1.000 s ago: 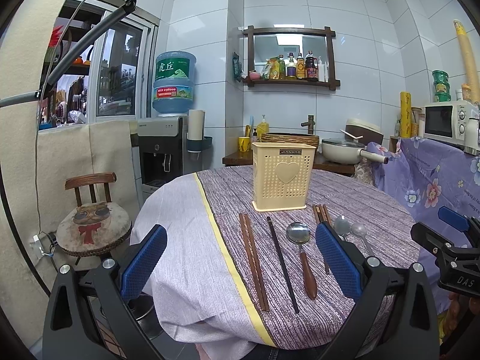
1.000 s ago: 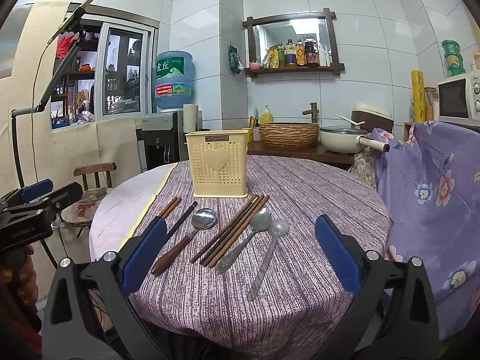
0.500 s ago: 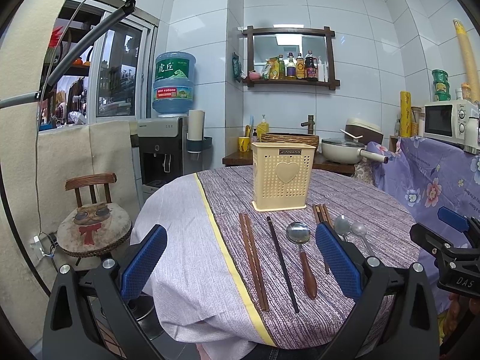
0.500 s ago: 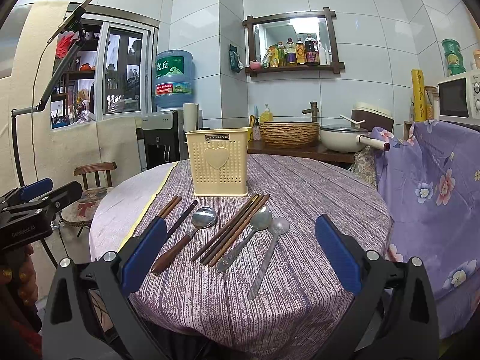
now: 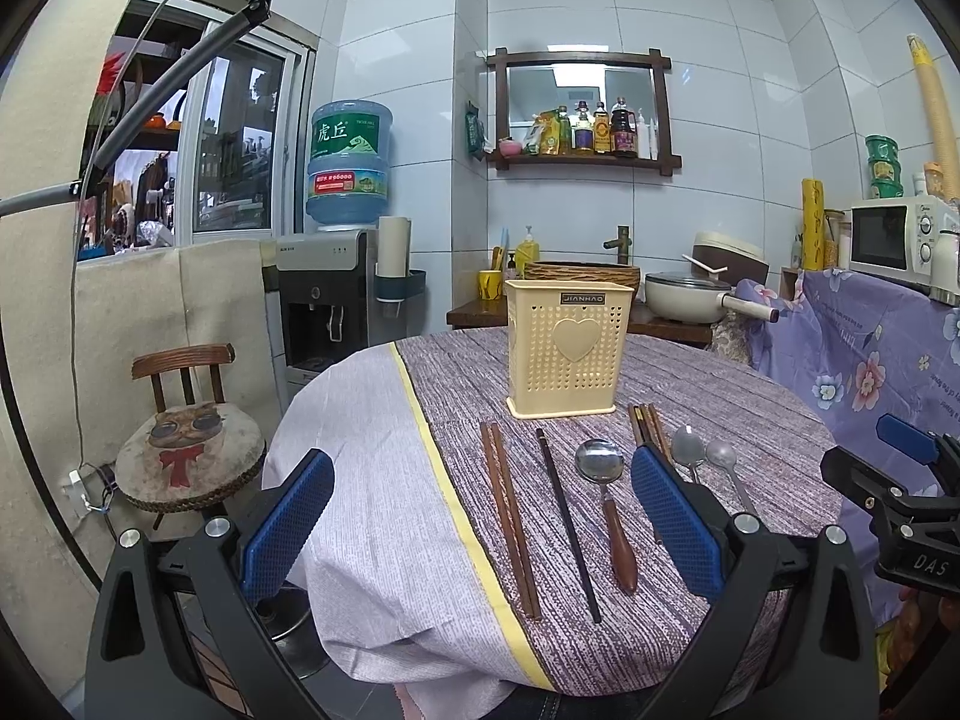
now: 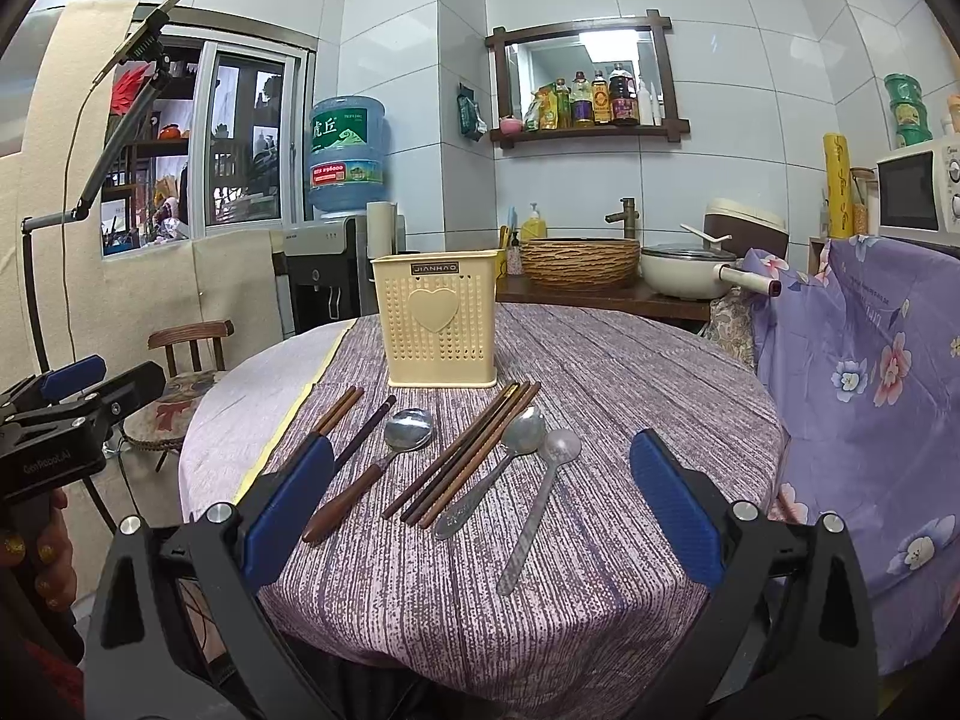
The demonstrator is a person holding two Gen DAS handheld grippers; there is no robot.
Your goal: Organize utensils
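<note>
A cream perforated utensil holder (image 5: 569, 348) (image 6: 441, 318) with a heart stands upright mid-table. In front of it lie a brown chopstick pair (image 5: 509, 516) (image 6: 339, 411), a single dark chopstick (image 5: 567, 525) (image 6: 366, 432), a wooden-handled spoon (image 5: 606, 498) (image 6: 372, 471), several brown chopsticks (image 6: 465, 453) (image 5: 645, 426) and two metal spoons (image 6: 501, 468) (image 6: 540, 498) (image 5: 690, 453). My left gripper (image 5: 480, 522) is open, held above the near table edge. My right gripper (image 6: 480, 498) is open too, above the near edge, with nothing between its fingers.
The round table (image 6: 600, 372) wears a purple striped cloth with a white part on the left. A wooden stool (image 5: 189, 462) stands left of it. Behind are a water dispenser (image 5: 336, 300), a side counter with a basket (image 6: 579, 264) and pot (image 6: 684, 270), and a flowered cloth (image 6: 870, 372) at right.
</note>
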